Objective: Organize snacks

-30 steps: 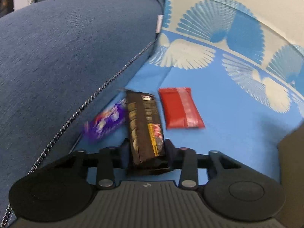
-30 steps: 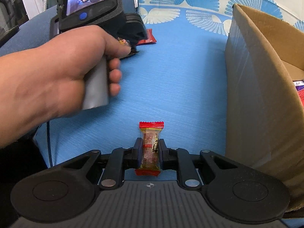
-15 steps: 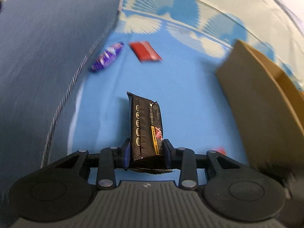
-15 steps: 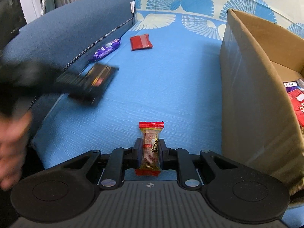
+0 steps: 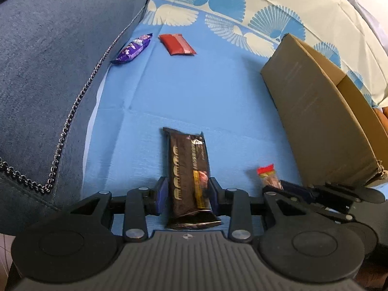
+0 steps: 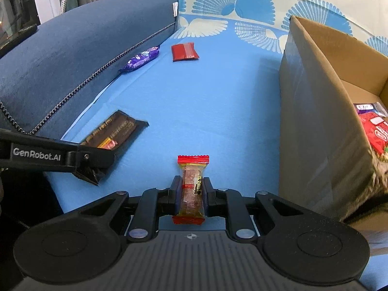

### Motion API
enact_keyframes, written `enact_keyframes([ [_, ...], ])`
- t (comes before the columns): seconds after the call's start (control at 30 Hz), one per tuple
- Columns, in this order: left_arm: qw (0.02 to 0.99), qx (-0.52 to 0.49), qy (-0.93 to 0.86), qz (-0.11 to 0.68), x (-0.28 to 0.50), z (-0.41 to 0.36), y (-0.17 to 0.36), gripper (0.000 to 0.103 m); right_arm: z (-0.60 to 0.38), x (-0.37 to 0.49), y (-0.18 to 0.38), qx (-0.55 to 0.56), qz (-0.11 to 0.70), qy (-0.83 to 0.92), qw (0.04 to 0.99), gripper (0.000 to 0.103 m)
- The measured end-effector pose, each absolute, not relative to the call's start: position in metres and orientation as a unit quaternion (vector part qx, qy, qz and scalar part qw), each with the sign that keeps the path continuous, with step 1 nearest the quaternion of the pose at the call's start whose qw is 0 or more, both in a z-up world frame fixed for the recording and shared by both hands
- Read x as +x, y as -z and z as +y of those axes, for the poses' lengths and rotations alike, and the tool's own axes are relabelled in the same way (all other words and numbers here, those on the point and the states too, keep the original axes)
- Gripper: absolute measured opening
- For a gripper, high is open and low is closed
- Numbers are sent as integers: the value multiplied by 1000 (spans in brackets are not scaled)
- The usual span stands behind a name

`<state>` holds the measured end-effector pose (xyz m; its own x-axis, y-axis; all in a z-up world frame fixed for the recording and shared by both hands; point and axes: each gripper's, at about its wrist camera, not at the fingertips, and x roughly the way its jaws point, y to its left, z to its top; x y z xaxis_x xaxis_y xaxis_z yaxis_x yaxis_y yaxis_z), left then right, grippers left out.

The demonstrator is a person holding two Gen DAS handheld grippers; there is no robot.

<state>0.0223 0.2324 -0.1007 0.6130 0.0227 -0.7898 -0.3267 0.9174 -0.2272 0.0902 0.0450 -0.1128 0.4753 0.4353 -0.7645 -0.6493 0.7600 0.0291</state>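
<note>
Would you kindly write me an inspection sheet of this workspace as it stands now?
Surface: blue sheet with fan print, over a sofa seat.
Job's things: dark bar in the left gripper; small red-ended candy in the right gripper; purple packet against the armrest and red packet beside it, both lying loose; cardboard box, open, with snacks inside.
Clutter: nothing seen.
Grippers: left gripper shut on the bar; right gripper shut on the candy, near the box.
Cables: nothing seen.
Surroundings: dark blue armrest with braided trim; curtains behind.
</note>
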Motion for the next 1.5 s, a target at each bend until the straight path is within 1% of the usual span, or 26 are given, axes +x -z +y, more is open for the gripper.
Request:
enact_keyframes([
  [0.3, 881, -184, -104, 423, 19, 234, 100, 57, 41, 89, 115, -137, 403, -318, 847, 18],
  [0.37, 882, -182, -102, 423, 19, 233, 99, 64, 42, 89, 116, -138, 405, -317, 846, 19],
  [0.43, 882, -179, -102, 423, 20, 232, 99, 65, 43, 89, 118, -141, 408, -317, 845, 22],
  [0.53, 882, -175, -103, 425, 21, 231, 100, 65, 46, 90, 119, -145, 411, -314, 844, 28],
  [0.57, 882, -174, -103, 426, 22, 231, 100, 66, 46, 90, 120, -145, 410, -313, 844, 28],
  [1.23, 880, -162, -108, 433, 27, 226, 106, 71, 46, 91, 121, -145, 410, -313, 844, 29],
  [1.5, 883, -127, -116, 437, 32, 213, 108, 72, 46, 90, 122, -150, 406, -313, 845, 29],
])
